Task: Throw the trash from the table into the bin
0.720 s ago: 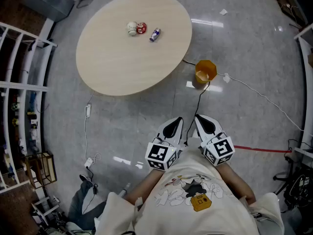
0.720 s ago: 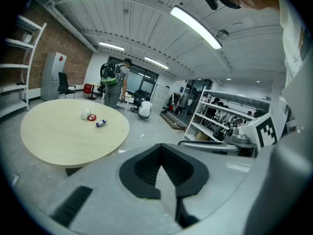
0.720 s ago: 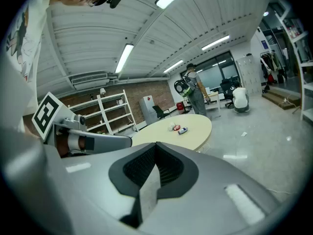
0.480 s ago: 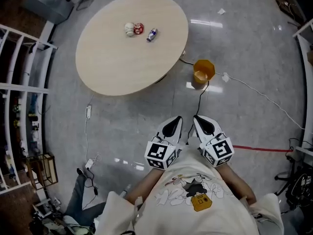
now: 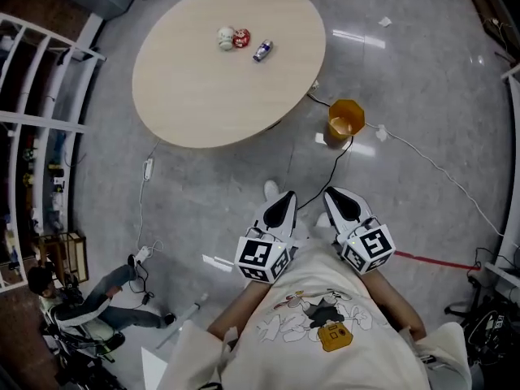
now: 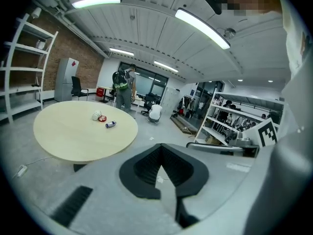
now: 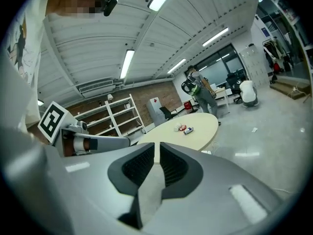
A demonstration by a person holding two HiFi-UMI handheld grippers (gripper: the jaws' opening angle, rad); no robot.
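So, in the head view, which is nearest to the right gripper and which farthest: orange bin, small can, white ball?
1. orange bin, standing right of the table.
2. small can, on the table, right end of the trash.
3. white ball, on the table, farther left.

The left claw (image 5: 283,208) and right claw (image 5: 342,205) hang side by side, jaws closed, empty, angled slightly downward.

The right gripper (image 7: 156,144) has its jaws pressed together with nothing between them. Beyond them stands a round table (image 7: 203,131) bearing three small pieces of trash (image 7: 184,128) in a tight cluster (one white, one red, one can-like). A person (image 7: 201,96) stands behind it.
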